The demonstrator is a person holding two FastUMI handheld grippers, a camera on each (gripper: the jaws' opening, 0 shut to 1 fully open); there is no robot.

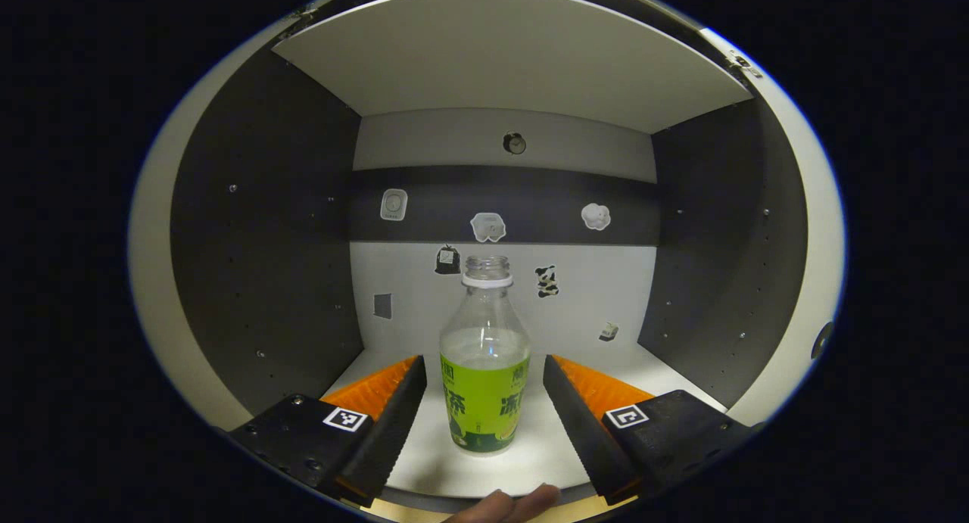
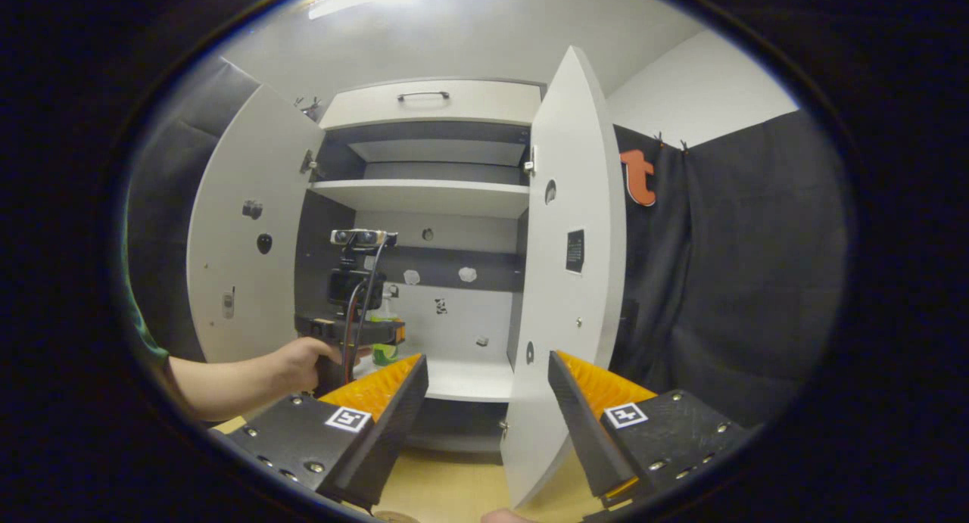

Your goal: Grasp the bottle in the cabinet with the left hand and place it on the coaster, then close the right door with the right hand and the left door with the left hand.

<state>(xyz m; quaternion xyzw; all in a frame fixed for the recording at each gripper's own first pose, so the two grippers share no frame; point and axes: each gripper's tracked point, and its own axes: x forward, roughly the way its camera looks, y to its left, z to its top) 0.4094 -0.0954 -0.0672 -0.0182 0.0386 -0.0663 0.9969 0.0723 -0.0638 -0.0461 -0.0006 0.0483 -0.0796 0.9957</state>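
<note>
Left hand-held gripper lined up on the bottle, not yet closed.

Left hand-held gripper [image 1: 484, 402] is spread wide, fingers either side of the bottle [image 1: 484, 356] with gaps both sides, so no contact yet. Bottle stands upright, lower centre of the left gripper view, on the cabinet shelf [image 1: 530, 455] near its front edge. Right hand-held gripper [image 2: 484, 402] hangs released, holding nothing, parked back facing the open right door [image 2: 564, 281], likely waiting to close it. Left door [image 2: 242, 243] is open too. Coaster: can't make one out.

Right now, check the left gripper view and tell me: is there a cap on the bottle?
No, the bottle stands on the cabinet shelf with its threaded neck bare and open at the top.
</note>
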